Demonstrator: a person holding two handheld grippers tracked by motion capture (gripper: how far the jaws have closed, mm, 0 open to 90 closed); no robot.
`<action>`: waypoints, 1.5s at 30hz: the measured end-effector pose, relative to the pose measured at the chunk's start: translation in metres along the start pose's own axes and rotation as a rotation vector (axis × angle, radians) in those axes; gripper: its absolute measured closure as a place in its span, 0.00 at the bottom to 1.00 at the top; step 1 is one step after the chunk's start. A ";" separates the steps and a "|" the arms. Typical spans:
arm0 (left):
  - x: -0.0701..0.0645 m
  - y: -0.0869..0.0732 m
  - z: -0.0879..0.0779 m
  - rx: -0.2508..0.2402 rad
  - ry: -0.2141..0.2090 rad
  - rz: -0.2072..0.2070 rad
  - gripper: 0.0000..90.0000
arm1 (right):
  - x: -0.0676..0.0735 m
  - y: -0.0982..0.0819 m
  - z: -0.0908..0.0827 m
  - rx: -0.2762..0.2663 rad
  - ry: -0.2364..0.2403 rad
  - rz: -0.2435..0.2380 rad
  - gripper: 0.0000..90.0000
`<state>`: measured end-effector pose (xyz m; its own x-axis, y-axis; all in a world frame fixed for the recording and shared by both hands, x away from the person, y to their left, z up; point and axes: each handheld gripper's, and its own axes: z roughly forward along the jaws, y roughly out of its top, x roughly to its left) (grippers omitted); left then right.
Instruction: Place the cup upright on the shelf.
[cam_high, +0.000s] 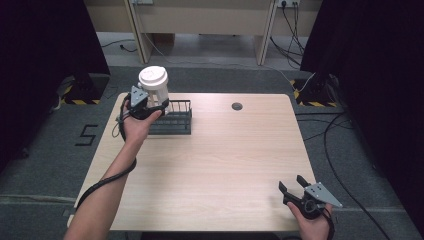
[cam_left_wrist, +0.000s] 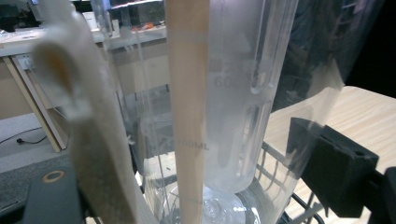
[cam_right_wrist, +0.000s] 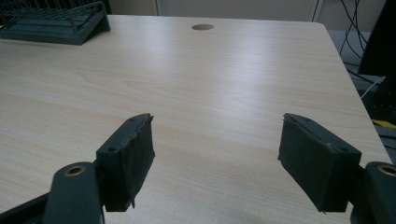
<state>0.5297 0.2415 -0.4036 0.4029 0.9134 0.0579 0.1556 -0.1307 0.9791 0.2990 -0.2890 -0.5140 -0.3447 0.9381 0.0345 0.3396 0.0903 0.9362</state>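
The clear measuring cup (cam_left_wrist: 233, 93) hides the left hand-held gripper (cam_left_wrist: 187, 196) jaw's contact.

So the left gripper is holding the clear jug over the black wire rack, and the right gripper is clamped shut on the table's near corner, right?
Not quite: the right gripper is open, its jaws wide apart and holding nothing, as the right gripper view shows. The left gripper does hold the clear jug over the black wire rack.

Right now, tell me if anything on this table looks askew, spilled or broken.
Nothing stands out. The left hand-held gripper holds a clear measuring cup above the black wire rack; the right hand-held gripper rests open, empty. No spill shows on the table.
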 end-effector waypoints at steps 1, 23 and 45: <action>0.001 0.000 0.002 0.002 0.002 0.000 0.20 | 0.000 0.000 0.000 0.000 0.002 -0.002 0.30; 0.010 -0.012 0.025 0.040 0.045 -0.037 0.20 | 0.001 0.000 0.000 0.002 0.004 -0.007 0.30; 0.009 -0.035 0.035 0.100 0.062 -0.061 0.20 | 0.001 0.000 0.000 0.001 0.006 -0.010 0.30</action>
<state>0.5593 0.2413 -0.4445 0.3339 0.9425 0.0138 0.2686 -0.1092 0.9570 0.2987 -0.2880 -0.5140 -0.3532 0.9352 0.0274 0.3372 0.0999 0.9361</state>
